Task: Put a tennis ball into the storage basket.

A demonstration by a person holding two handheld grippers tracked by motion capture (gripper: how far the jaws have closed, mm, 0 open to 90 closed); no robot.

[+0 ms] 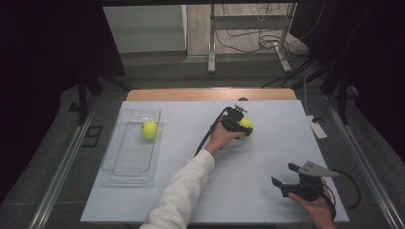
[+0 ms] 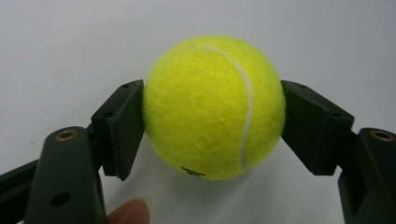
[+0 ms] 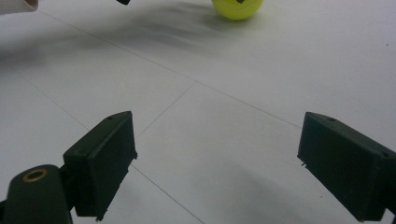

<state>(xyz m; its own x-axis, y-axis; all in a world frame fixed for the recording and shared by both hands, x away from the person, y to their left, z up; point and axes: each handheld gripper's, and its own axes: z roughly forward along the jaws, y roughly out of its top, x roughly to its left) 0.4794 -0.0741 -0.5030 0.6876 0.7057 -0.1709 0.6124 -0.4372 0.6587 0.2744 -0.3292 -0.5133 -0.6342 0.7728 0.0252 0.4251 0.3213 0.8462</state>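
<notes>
We look down on a pale white table [image 1: 157, 200] with a wooden strip along its far edge. Beyond it lie a grey floor, metal stand legs and loose cables; dark curtains close in both sides.

A clear plastic tray [image 1: 125, 164] sits at the left of the table, its long axis running away from us. One yellow tennis ball [image 1: 149, 130] rests in the tray's far end.

A second tennis ball [image 1: 246, 123] lies near the middle of the table, toward the far side. The left gripper [image 1: 241, 125], held by an arm in a white sleeve [image 1: 184, 191], reaches forward to it. In the left gripper view, both black jaw pads touch this second tennis ball [image 2: 215, 107] on opposite sides, gripping it. Its white seam curves down the right side. A small dark printed mark [image 2: 193, 171] shows near the bottom, too small for us to read.

The right gripper [image 1: 284, 175] is held low at the near right, pointing left. Its jaws stand wide apart with nothing between them, above bare table crossed by thin lines.
</notes>
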